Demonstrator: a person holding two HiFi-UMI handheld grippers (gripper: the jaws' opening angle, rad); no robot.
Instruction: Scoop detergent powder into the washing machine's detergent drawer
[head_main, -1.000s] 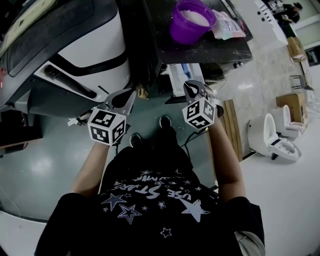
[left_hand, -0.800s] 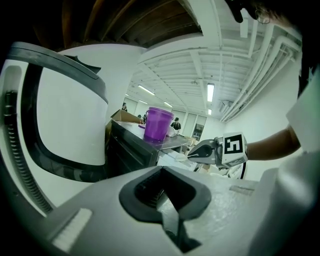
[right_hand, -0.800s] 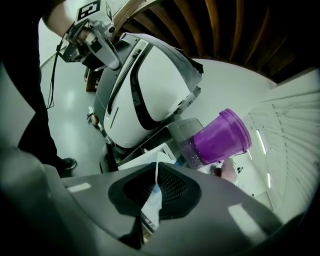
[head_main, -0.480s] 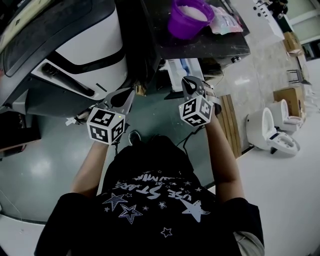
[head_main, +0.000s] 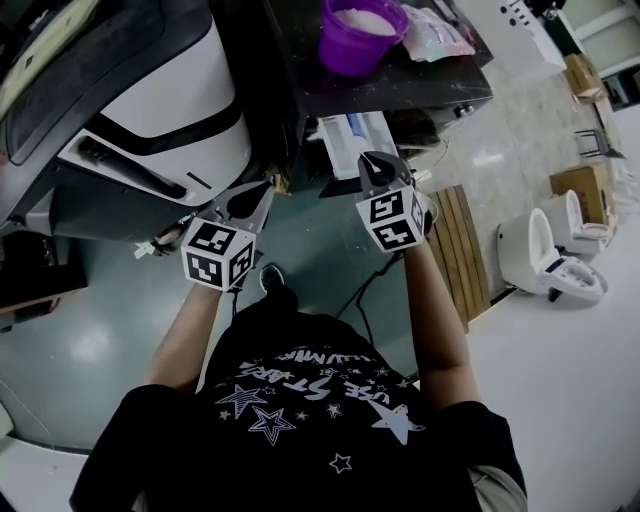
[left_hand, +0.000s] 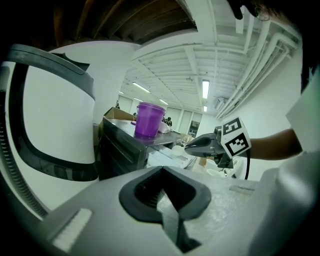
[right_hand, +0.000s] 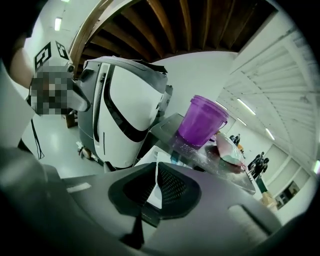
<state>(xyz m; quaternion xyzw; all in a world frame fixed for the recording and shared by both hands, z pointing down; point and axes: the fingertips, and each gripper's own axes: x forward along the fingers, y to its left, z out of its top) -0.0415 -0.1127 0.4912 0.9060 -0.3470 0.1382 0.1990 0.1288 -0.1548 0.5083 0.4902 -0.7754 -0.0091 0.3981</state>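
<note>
Hovering near the washing machine (head_main: 150, 110), nothing scooped yet.
Holding left gripper (head_main: 257, 195) and right gripper (head_main: 374, 168) pinched shut, empty; could tip the far purple tub (head_main: 358, 35) by nudging it closed-jawed.

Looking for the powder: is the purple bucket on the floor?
No, the purple bucket stands on the dark table.

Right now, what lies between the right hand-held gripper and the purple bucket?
Head view: a white tray and the edge of the dark counter bearing the purple bucket.
</note>
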